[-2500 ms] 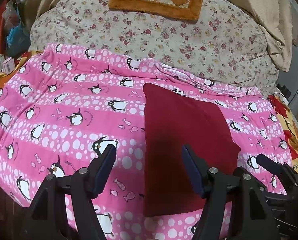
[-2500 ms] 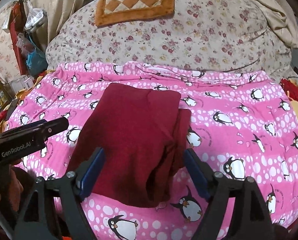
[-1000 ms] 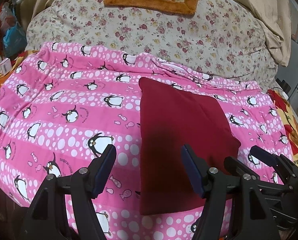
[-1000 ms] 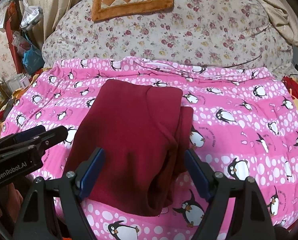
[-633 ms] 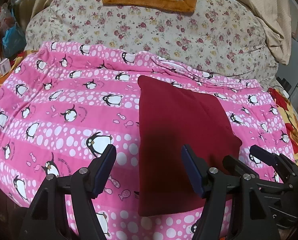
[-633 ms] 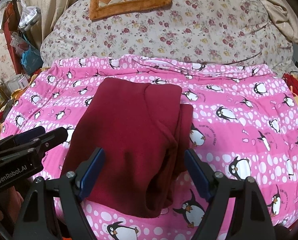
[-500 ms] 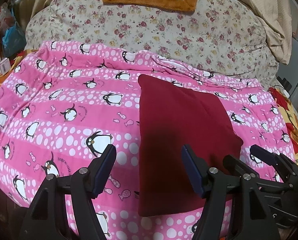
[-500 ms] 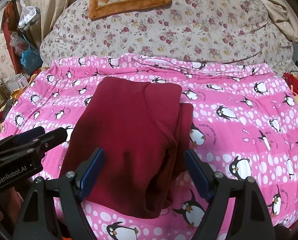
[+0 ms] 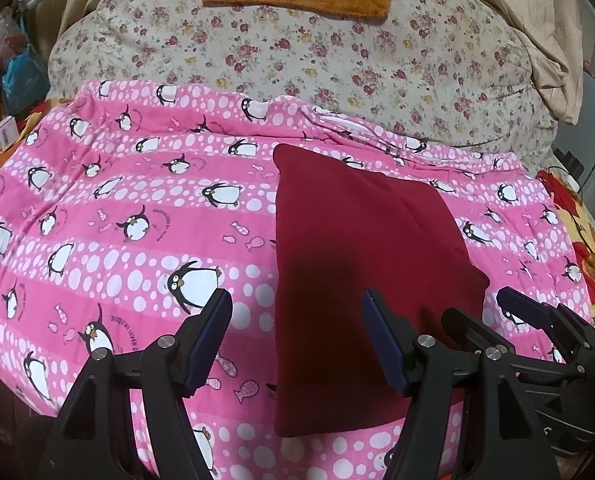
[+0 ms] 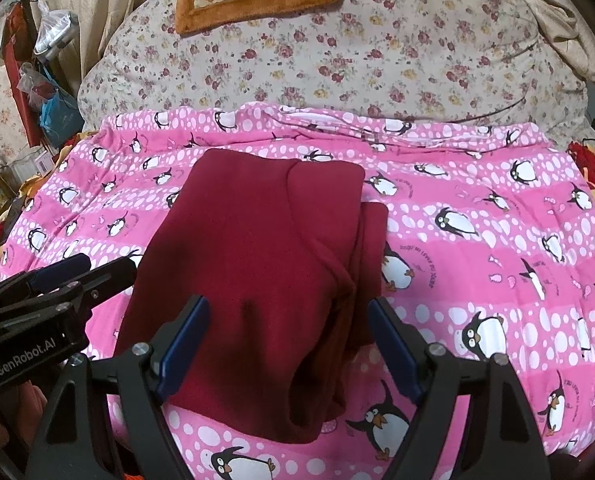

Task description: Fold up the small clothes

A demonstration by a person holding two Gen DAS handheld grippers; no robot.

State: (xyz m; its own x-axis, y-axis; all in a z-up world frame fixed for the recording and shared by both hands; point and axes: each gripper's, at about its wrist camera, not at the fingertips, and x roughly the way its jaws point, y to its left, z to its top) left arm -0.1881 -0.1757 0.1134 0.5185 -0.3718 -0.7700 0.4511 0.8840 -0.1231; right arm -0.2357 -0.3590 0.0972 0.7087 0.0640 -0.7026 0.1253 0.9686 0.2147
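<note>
The folded dark red garment (image 10: 257, 280) lies flat on the pink penguin blanket (image 10: 477, 240). The left gripper (image 9: 293, 336) hovers at its 9 o'clock edge, fingers apart, empty. The right gripper (image 10: 287, 340) hovers over its 6 o'clock end, fingers apart, empty.

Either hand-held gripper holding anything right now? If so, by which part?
Nothing held. Left hand-held gripper and right hand-held gripper are both open above the folded red garment, which lies free on the penguin blanket.

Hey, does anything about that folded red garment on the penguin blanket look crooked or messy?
Mostly tidy. The dark red garment lies folded on the pink penguin blanket, but a lower layer sticks out past its right edge, so that side is uneven.
</note>
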